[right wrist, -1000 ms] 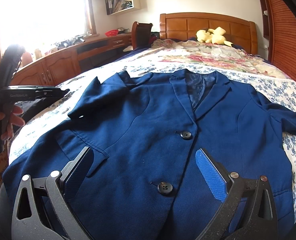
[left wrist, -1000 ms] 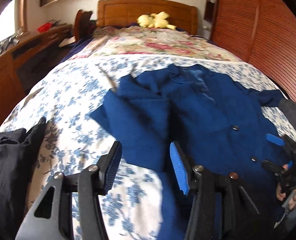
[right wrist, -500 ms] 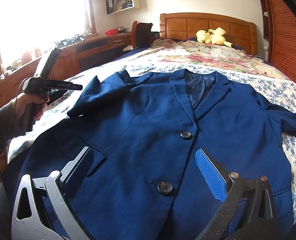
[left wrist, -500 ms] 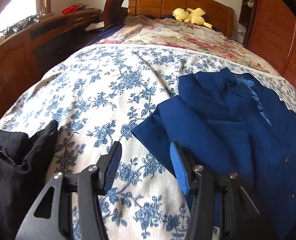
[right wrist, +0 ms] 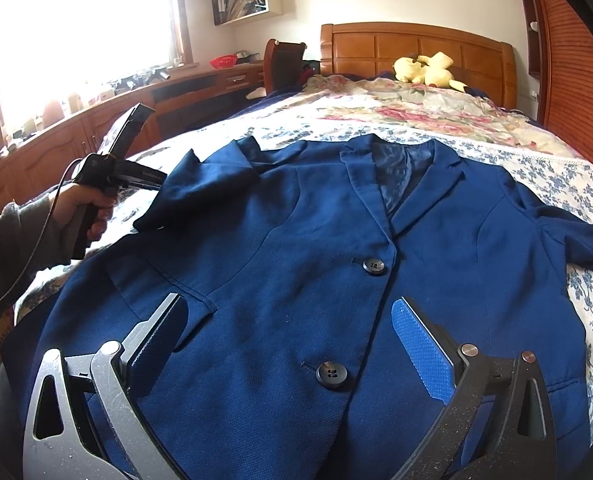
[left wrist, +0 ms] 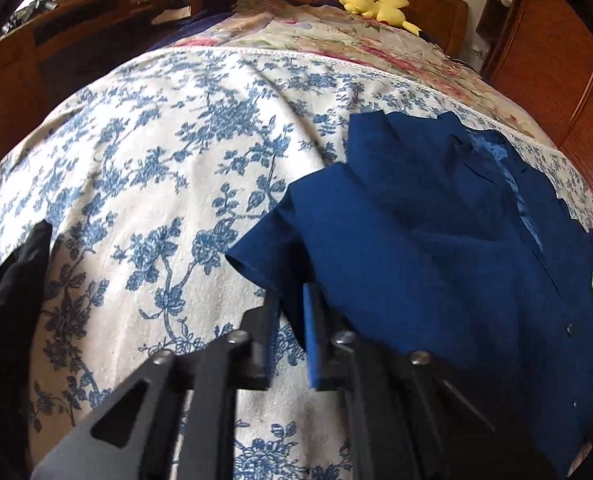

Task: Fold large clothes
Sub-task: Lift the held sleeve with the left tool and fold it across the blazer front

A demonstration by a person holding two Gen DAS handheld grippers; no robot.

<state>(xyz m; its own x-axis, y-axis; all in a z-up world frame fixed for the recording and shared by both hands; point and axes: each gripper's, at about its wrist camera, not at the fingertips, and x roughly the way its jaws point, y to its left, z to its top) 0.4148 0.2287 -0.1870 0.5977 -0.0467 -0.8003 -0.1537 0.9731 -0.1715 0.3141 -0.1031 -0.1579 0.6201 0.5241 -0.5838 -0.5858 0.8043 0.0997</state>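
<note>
Item: navy blazer (right wrist: 296, 280), buttoned at two dark buttons (right wrist: 373, 266), lying face up and mostly flat on the bed's blue-floral bedspread (left wrist: 156, 184). Collar points toward the wooden headboard (right wrist: 416, 46); hem lies nearest the right wrist camera. One sleeve is folded across the chest on the window side; the other sleeve (right wrist: 576, 240) trails outward toward the wardrobe side.

Left hand-held gripper (left wrist: 292, 320): jaws drawn nearly together, a fold of the folded sleeve's cuff edge (left wrist: 264, 264) pinched between the pads. The person's hand (right wrist: 92, 208) is around its handle in the right wrist view.

Right hand-held gripper (right wrist: 296, 344): jaws spread wide, hovering over the lower front near the bottom button, nothing between the pads. Whether the tips touch the cloth cannot be told.

Step in hand, as judged: securing the sleeve end for carrying further across the front.

Handling notes:
- Confirm that the pinch holds both layers of the cuff, not a single thin edge; woven suiting slips.
- Lift only enough to clear the front panel, then carry the sleeve straight across so that the shoulder seam makes the crease.
- Let the right hand-held gripper press the lower front flat as an anchor, so the body does not drag over the bedspread.
- Lay the cuff down smooth before releasing.

Other items: black garment (left wrist: 8, 288) at the bed's near edge, well apart; yellow plush toy (right wrist: 426, 70) by the headboard.
</note>
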